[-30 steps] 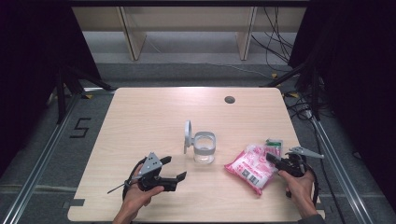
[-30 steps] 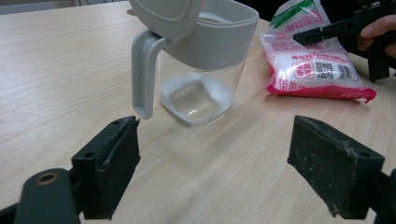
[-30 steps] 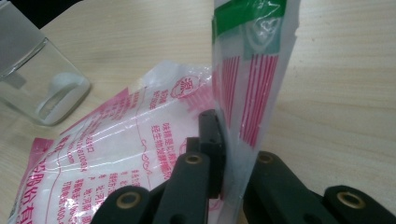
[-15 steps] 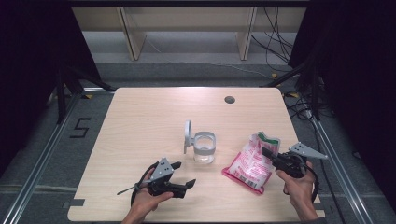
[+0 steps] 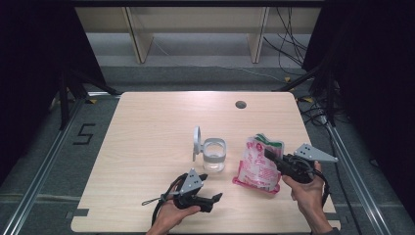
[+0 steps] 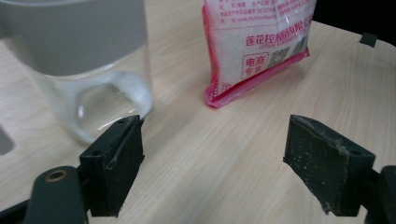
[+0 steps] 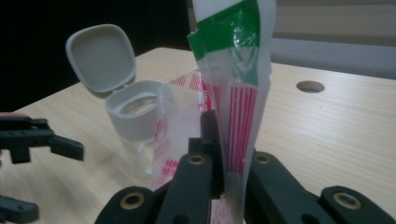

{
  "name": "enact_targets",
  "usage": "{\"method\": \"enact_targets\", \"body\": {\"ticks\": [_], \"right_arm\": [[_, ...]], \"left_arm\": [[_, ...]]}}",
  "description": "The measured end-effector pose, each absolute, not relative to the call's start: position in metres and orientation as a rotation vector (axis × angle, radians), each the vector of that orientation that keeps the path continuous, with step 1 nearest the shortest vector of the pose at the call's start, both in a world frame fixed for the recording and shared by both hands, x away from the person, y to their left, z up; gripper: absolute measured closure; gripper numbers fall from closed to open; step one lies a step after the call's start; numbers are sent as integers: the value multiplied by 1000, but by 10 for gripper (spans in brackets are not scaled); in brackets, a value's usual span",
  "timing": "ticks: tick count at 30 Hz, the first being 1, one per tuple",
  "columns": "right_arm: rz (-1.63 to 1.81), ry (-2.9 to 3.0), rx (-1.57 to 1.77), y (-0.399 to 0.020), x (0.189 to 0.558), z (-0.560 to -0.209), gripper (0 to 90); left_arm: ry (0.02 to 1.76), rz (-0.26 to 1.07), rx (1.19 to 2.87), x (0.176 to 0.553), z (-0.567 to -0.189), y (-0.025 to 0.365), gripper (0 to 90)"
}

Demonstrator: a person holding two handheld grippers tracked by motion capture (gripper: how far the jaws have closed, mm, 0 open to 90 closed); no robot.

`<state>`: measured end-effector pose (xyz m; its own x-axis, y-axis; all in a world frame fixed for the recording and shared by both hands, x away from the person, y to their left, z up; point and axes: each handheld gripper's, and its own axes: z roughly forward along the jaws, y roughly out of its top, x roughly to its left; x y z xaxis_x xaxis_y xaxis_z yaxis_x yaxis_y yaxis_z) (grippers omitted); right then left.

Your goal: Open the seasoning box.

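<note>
A clear jar [image 5: 214, 156] with a grey collar and a hinged grey lid [image 5: 196, 142] flipped up stands mid-table. Right of it a pink-and-white bag [image 5: 257, 166] with a green top is held upright, its lower edge on the table. My right gripper [image 5: 269, 154] is shut on the bag's upper side edge; in the right gripper view the jaws [image 7: 229, 156] pinch the bag [image 7: 243, 93] beside the jar [image 7: 133, 116]. My left gripper [image 5: 215, 199] lies low before the jar, open and holding nothing. The left gripper view looks between its jaws [image 6: 219, 163] at the jar [image 6: 79, 60] and bag [image 6: 257, 42].
The wooden table [image 5: 147, 127] has a round cable hole [image 5: 240, 104] at the back right. Its front edge runs just behind my hands. Dark frame posts and cables surround the table on the floor.
My right gripper has risen and swung the bag from lying flat to standing upright. The left gripper has slid to the right along the front, stopping in front of the jar.
</note>
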<state>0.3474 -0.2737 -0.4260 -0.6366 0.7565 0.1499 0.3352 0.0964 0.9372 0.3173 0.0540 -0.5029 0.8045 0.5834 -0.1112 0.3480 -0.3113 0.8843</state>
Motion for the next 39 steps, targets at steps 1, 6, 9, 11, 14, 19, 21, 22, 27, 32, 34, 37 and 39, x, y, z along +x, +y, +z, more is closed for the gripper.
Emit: {"method": "enact_targets", "body": {"ticks": [1, 6, 9, 11, 14, 19, 21, 22, 27, 32, 34, 37, 39], "right_arm": [[1570, 2017, 1078, -272, 348, -424, 900], [1576, 2048, 1056, -267, 351, -417, 900], [1548, 2080, 1023, -260, 354, -406, 900], [1536, 2087, 991, -256, 355, -399, 900], [1487, 2099, 954, -255, 354, -388, 900], [1485, 2101, 924, -259, 353, -363, 900], [1480, 2100, 916, -260, 352, -353, 900], [1475, 2090, 903, -260, 352, -349, 900], [1488, 2095, 870, -256, 346, -333, 900], [1479, 2091, 816, -254, 346, -328, 900], [1492, 2104, 843, -251, 344, -329, 900], [1503, 2089, 845, -248, 344, -330, 900], [1512, 2088, 816, -248, 346, -329, 900]], "left_arm": [[705, 269, 1927, 317, -504, 47, 196], [700, 286, 1934, 319, -503, 37, 211], [714, 287, 1942, 324, -503, 31, 220], [706, 294, 1948, 325, -503, 30, 213], [689, 263, 1933, 325, -498, 22, 195], [676, 298, 1943, 330, -496, 3, 186], [694, 315, 1967, 332, -495, -4, 192], [703, 322, 1968, 333, -495, -8, 200], [704, 353, 1961, 339, -496, -20, 243], [718, 376, 1921, 343, -495, -30, 312], [715, 393, 1879, 347, -496, -36, 387], [700, 435, 1870, 345, -495, -39, 427], [690, 452, 1872, 344, -495, -43, 442]]}}
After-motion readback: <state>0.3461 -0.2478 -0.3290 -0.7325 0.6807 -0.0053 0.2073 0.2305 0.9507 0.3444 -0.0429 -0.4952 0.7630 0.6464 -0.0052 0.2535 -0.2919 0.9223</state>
